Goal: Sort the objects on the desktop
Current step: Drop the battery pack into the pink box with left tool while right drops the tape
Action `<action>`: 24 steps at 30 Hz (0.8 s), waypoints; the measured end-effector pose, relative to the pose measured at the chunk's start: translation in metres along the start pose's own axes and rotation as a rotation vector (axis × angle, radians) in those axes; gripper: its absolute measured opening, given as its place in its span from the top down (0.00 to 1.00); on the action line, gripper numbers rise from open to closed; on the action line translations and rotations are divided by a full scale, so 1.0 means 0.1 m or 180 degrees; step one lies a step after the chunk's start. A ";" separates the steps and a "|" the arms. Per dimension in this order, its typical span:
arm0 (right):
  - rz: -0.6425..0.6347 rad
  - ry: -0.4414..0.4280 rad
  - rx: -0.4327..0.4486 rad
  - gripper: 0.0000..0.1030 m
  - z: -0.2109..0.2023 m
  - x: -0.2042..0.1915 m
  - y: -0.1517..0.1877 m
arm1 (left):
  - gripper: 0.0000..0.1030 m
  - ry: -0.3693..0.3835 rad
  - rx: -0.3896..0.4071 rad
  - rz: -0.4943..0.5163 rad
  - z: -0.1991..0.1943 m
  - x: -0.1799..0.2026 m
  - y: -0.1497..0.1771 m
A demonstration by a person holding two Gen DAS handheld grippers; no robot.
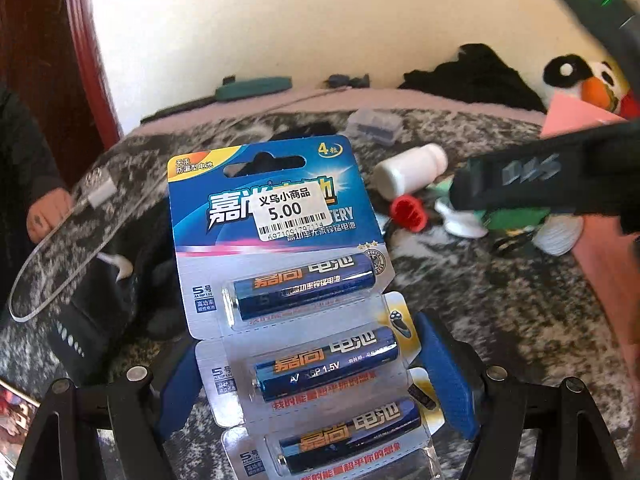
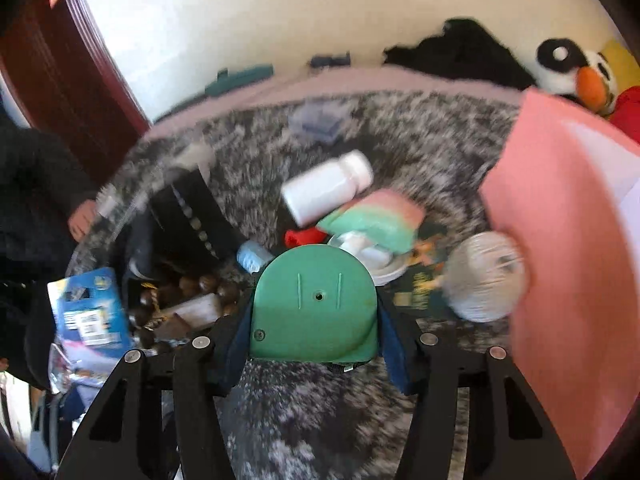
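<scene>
left gripper (image 1: 316, 380) has its blue pads (image 1: 446, 376) clamped on either side of a blister card of aa batteries (image 1: 288, 280), card standing upright with a white 5.00 price sticker (image 1: 290, 210) across the blue header and three cells in view. over to the right the right gripper (image 1: 532, 178) hangs blurred above a clutter on the grey mottled blanket (image 1: 460, 320): a white bottle (image 1: 412, 170) lying on its side, a red ribbed piece (image 1: 409, 213) just below it, a ball of white yarn (image 1: 560, 234). a clear plastic sheet (image 1: 68, 236) sits at far left, a clear small box (image 1: 374, 123) further back, and a plush penguin (image 1: 588, 78) by the wall.
</scene>
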State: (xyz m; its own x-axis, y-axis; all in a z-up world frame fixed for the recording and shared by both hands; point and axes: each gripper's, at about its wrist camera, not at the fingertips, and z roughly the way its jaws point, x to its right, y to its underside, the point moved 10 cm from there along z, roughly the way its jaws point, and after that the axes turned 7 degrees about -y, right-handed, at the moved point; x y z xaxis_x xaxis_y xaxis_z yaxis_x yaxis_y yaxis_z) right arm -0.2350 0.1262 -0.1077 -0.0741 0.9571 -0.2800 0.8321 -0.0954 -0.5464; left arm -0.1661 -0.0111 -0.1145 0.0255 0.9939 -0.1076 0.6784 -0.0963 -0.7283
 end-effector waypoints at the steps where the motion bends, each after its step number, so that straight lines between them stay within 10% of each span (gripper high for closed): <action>1: 0.0010 -0.0010 0.0056 0.43 -0.13 0.03 -0.03 | 0.20 0.0014 0.0016 0.0008 -0.03 0.04 -0.03; 14: 0.0383 0.0427 0.0736 0.42 -1.88 1.37 -0.22 | 0.20 0.0489 0.0546 0.0473 -0.87 1.61 -0.93; 24: 0.0803 0.1176 0.0671 0.42 -2.23 2.82 0.12 | 0.20 0.0813 0.0496 0.0922 -0.87 3.09 -0.98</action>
State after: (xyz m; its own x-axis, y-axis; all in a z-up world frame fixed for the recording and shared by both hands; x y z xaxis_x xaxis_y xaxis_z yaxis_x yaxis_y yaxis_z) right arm -0.1235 0.4558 -0.0168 0.3469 0.9264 -0.1465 0.6668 -0.3534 -0.6561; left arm -0.1608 0.3102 -0.0176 0.3937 0.9041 -0.1661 0.4976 -0.3615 -0.7885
